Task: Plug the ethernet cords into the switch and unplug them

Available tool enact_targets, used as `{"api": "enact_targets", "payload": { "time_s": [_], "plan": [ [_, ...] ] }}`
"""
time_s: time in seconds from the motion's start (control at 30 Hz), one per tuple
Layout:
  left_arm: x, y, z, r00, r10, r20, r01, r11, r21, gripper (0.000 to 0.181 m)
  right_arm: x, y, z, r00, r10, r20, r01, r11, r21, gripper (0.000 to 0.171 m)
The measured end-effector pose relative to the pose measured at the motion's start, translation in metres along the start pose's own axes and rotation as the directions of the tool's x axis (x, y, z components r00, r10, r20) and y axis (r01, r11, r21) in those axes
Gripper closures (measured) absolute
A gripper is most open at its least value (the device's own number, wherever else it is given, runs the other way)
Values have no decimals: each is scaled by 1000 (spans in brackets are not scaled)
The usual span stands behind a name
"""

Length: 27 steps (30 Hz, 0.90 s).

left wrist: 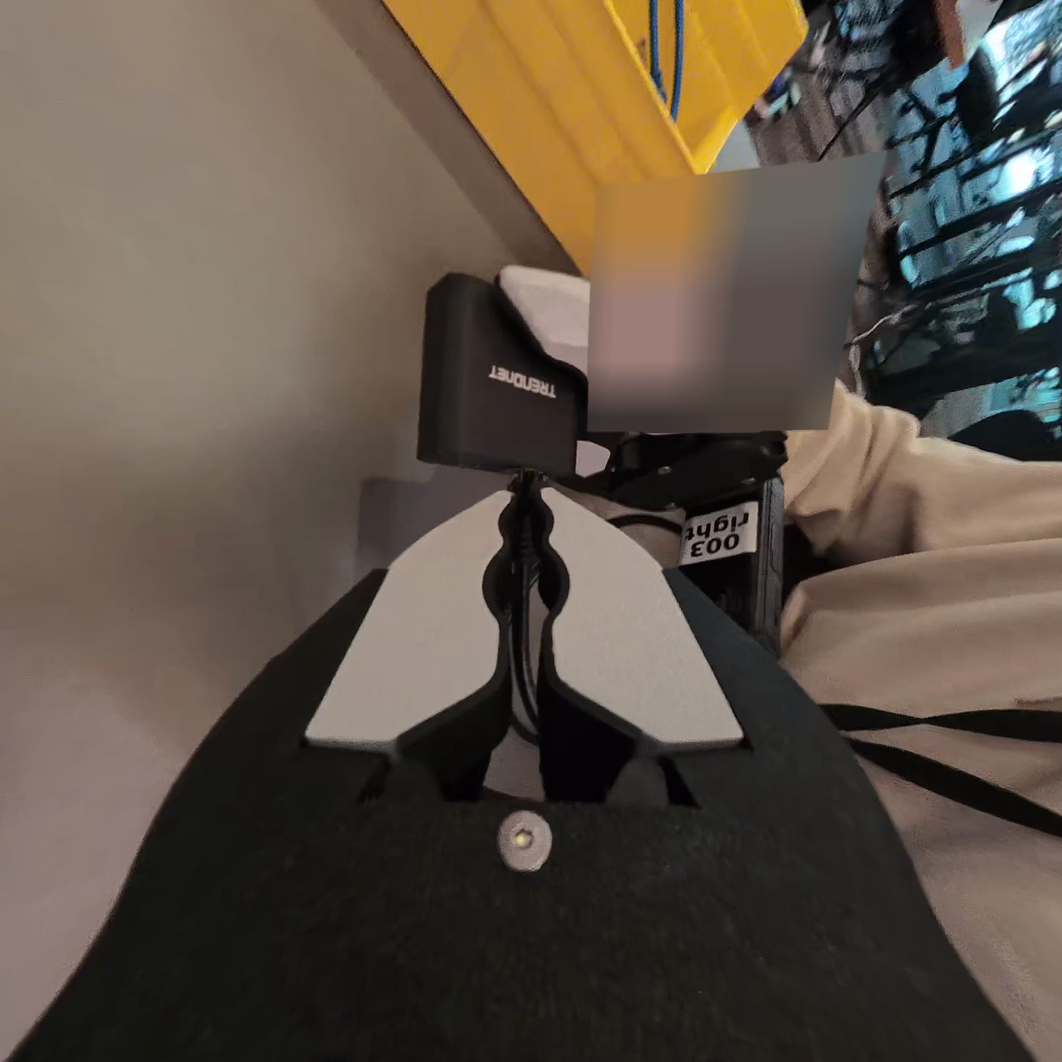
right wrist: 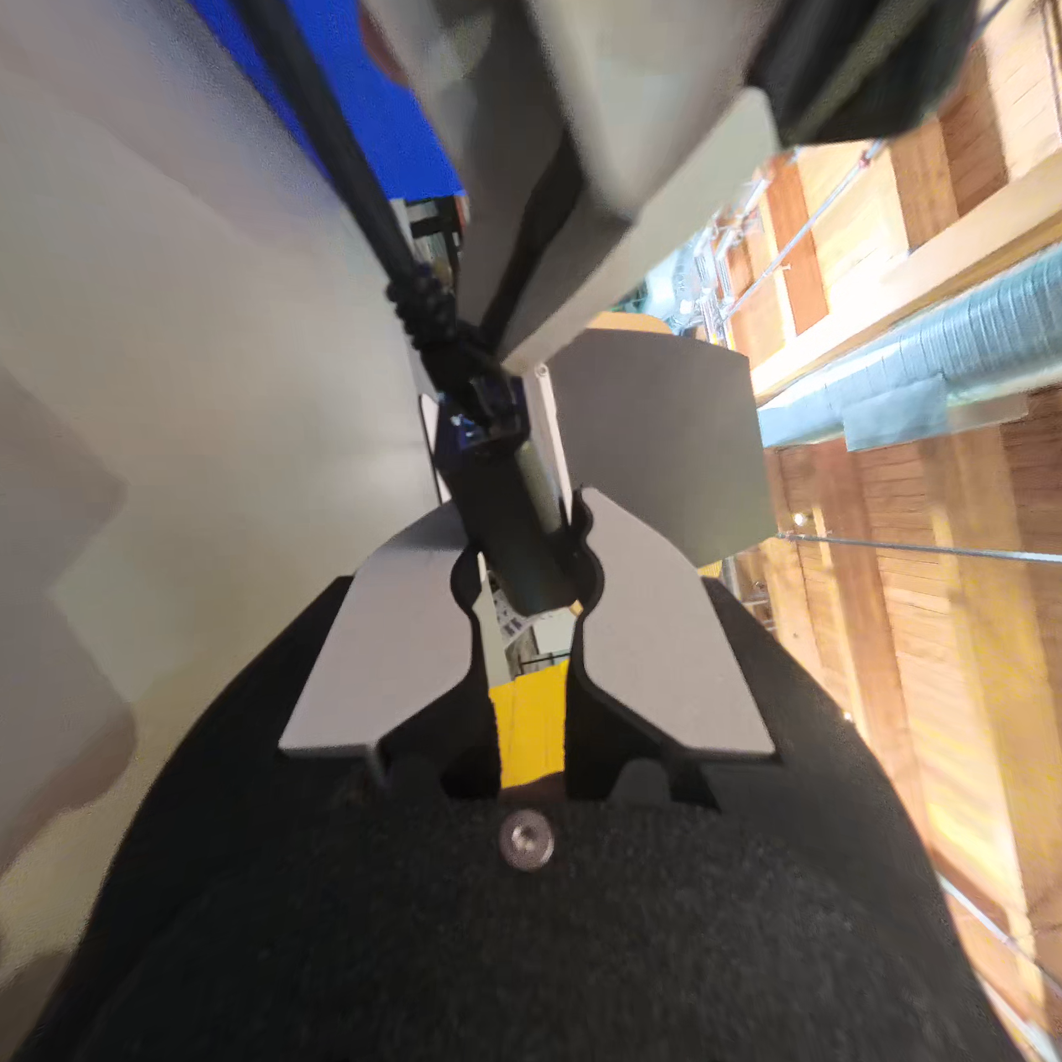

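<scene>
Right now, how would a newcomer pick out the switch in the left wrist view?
Start at the yellow bin along the table's far edge, then drop to the small black box just below it. That is the switch, with the left gripper shut on a black ethernet cord at its near face; nothing else nearby is a black box with white lettering.

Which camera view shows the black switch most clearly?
The left wrist view: the switch shows a whole broad face, sharp, with the cord meeting its edge. In the right wrist view it is only a narrow, blurred edge clamped between the right gripper fingers.
</scene>
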<state>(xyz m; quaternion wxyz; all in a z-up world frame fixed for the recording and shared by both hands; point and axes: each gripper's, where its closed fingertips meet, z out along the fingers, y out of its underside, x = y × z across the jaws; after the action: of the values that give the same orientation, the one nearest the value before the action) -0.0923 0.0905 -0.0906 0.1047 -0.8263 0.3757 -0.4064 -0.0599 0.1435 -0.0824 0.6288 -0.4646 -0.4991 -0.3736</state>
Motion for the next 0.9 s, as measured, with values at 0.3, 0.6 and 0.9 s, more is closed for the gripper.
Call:
{"api": "enact_targets", "payload": {
  "time_s": [0.3, 0.6, 0.9],
  "plan": [
    [1, 5, -3, 995, 94, 23, -95, 995, 29, 178, -19, -7, 0, 996, 42, 78, -47, 997, 59, 147],
    [-10, 11, -4, 865, 394, 312, -406, 913, -27, 149, -30, -12, 2, 995, 20, 96, -24, 999, 42, 147],
    [-21, 18, 11, 749, 490, 447, -495, 861, -115, 168, -38, -8, 4, 991, 27, 129, -29, 1000, 10, 146]
  ]
}}
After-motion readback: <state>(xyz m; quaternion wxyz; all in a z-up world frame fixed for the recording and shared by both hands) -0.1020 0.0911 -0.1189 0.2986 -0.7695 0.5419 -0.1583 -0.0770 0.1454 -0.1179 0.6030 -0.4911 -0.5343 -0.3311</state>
